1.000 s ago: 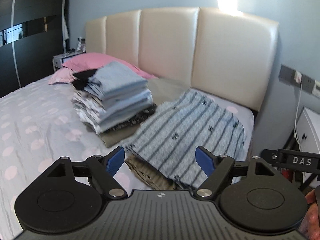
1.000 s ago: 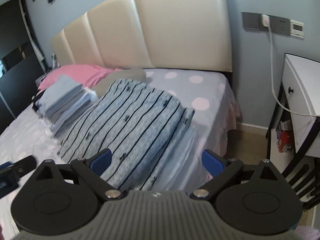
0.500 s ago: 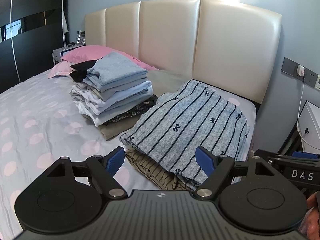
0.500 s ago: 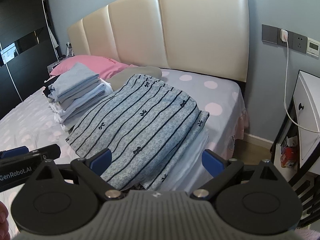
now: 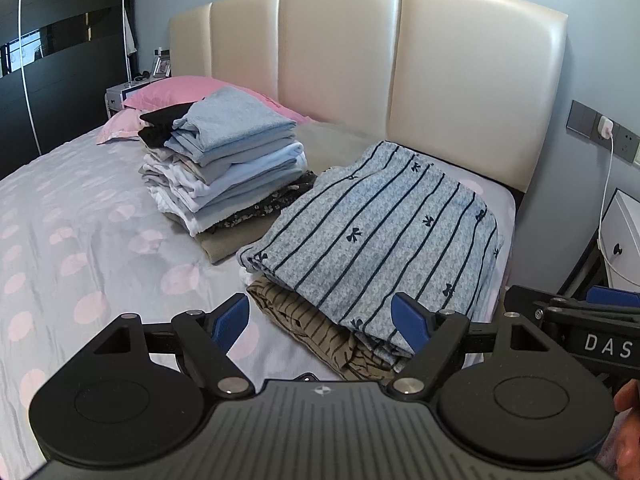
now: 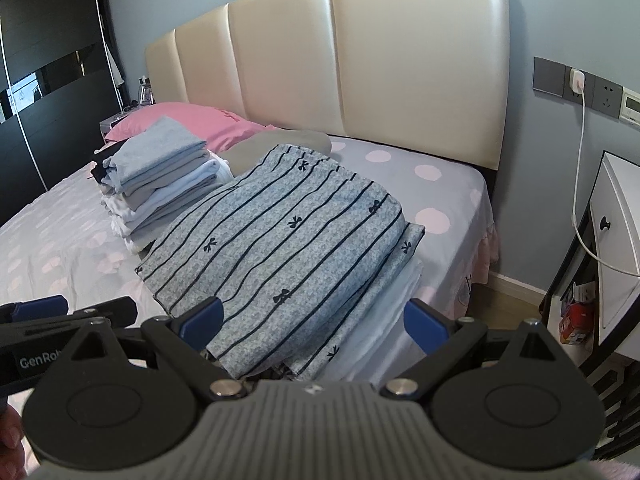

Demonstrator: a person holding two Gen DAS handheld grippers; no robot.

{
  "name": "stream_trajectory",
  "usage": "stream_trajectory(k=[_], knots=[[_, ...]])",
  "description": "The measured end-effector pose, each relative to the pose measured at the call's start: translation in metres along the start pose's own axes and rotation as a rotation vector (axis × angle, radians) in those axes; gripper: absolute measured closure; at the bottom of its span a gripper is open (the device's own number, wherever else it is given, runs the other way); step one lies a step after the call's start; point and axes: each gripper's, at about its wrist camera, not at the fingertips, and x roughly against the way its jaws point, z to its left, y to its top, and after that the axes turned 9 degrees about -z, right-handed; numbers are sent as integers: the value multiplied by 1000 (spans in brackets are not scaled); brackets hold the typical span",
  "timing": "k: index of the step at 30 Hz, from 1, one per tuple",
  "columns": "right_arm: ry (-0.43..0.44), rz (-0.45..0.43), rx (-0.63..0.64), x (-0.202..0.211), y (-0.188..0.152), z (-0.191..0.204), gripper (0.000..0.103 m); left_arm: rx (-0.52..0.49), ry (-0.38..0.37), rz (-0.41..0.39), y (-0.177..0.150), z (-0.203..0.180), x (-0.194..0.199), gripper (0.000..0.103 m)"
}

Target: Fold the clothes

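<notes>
Hidden under striped garment (image 5: 372, 236): most of olive striped piece (image 5: 304, 324) and white folded layer (image 6: 384, 312); cut off at frame edge: nightstand (image 6: 616, 248); too small to identify: items on far bedside table (image 5: 160, 70).

The white letters "DAS" are seen on the black body of the right gripper (image 5: 600, 312), where it enters the left wrist view at the right edge. In the right wrist view, "GenRo" is read in white on the black body of the left gripper (image 6: 60, 312) at the left edge, the rest of the word being hidden behind the near gripper's frame. No other writing is legible in either view.
</notes>
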Motion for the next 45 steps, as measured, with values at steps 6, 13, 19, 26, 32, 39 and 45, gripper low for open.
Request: stream_trajectory(k=[6,13,19,26,32,39,45], knots=[[1,26,6,-4,-2,0,5,-20,0,44,-4,-5,-5,25],[-5,39,-2,-6,-3,-2,5,-23,2,60,-8,-8,-8,25],[-8,42,-8,-7,-4,-3,5,-19,5,62,-9,-8,-10,25],[-11,43,-14,-6,-4,-4,5,-16,8,61,-9,-9,-9,25],[-12,44,-16,-7,-4,-4,5,-6,7,67,-9,-9,-9,26],[-1,38,-30,-5,-4,-5,5,3,10,62,-9,-9,-9,26],[0,41,-33,-5,-4,-6,5,6,10,64,-8,-9,-10,26]])
